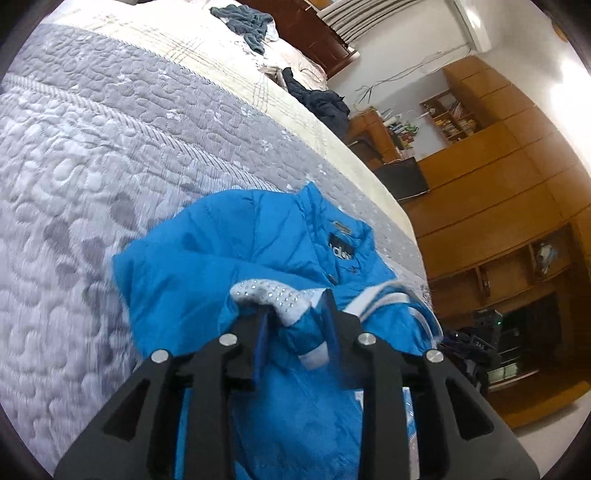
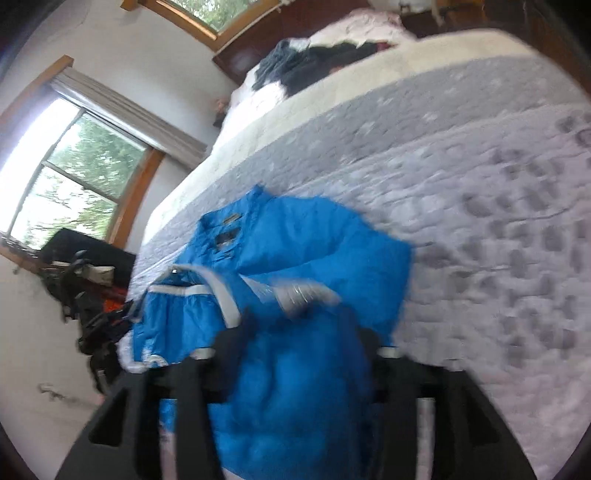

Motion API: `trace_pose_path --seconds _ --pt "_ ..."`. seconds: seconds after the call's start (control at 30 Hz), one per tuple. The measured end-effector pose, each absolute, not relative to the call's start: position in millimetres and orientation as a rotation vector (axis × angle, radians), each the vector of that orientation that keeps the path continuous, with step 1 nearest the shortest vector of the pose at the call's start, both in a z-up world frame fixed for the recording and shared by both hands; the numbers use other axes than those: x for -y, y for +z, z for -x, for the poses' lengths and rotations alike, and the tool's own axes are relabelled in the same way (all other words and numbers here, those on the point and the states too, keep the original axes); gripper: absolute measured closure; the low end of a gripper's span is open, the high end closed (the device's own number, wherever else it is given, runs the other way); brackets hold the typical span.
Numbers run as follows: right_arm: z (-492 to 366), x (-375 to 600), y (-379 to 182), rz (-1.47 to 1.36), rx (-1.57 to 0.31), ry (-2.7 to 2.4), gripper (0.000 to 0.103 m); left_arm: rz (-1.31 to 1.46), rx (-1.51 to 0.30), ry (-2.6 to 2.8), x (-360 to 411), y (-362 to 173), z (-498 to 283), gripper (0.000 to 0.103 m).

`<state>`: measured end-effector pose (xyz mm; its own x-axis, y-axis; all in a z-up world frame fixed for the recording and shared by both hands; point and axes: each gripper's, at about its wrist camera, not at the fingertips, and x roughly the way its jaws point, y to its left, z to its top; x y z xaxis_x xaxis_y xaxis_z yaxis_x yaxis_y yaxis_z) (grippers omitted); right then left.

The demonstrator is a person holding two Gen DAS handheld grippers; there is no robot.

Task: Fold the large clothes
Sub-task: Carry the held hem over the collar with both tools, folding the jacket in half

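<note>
On grey quilt (image 1: 92, 155) | blue jacket (image 1: 207, 258) bunched, collar pointing away; both grippers' jaws apart around its fabric

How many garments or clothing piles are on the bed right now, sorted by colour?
Blue: 1, the blue jacket at the near edge of the bed.
Dark: 2, a grey-blue pile and a navy pile at the far end.
Total: 3.
</note>
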<state>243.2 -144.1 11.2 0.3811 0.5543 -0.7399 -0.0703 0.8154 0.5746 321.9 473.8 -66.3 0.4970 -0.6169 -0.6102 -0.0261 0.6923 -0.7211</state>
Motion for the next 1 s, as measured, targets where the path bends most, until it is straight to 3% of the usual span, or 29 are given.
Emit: trace_pose_path --seconds 0.13,0.3,0.53,0.8,0.83,0.87,0.9,0.93,0.97,1.0 --pt "-225.9 154.5 20.9 -0.449 -1.089 0.404 0.047 0.748 -0.935 -0.374 -490.8 -49.4 -298.1 0.056" --pt "-217.9 138.6 28.1 -0.330 -1.071 0.421 0.043 0.665 -0.853 -0.316 -506.0 -24.5 -282.3 0.049" --pt "-248.1 99.3 27.4 -0.191 -1.055 0.496 0.016 0.414 -0.917 -0.338 -473.2 -33.7 -303.4 0.039" --pt "-284.7 66.0 -0.8 -0.058 -1.084 0.539 0.015 0.292 -0.965 -0.411 -450.8 -66.1 -341.2 0.037" --pt "-286.0 63.4 -3.8 -0.048 -1.087 0.533 0.018 0.283 -0.961 -0.416 -446.2 -67.3 -343.2 0.037" --pt "-286.3 60.2 -6.3 -0.036 -1.084 0.531 0.030 0.271 -0.957 -0.416 -440.3 -68.4 -345.2 0.038" --pt "-285.9 58.7 -6.9 -0.021 -1.077 0.520 0.035 0.249 -0.954 -0.399 -435.2 -69.3 -346.3 0.039" --pt "-283.9 57.2 -7.2 0.002 -1.065 0.501 0.045 0.220 -0.948 -0.379 -430.0 -70.0 -346.5 0.048" --pt "-282.5 57.1 -6.7 0.015 -1.056 0.494 0.062 0.196 -0.938 -0.364 -425.9 -69.6 -345.0 0.053" --pt "-278.9 59.0 -5.6 0.012 -1.047 0.498 0.071 0.184 -0.930 -0.354 -423.6 -68.8 -343.0 0.066"
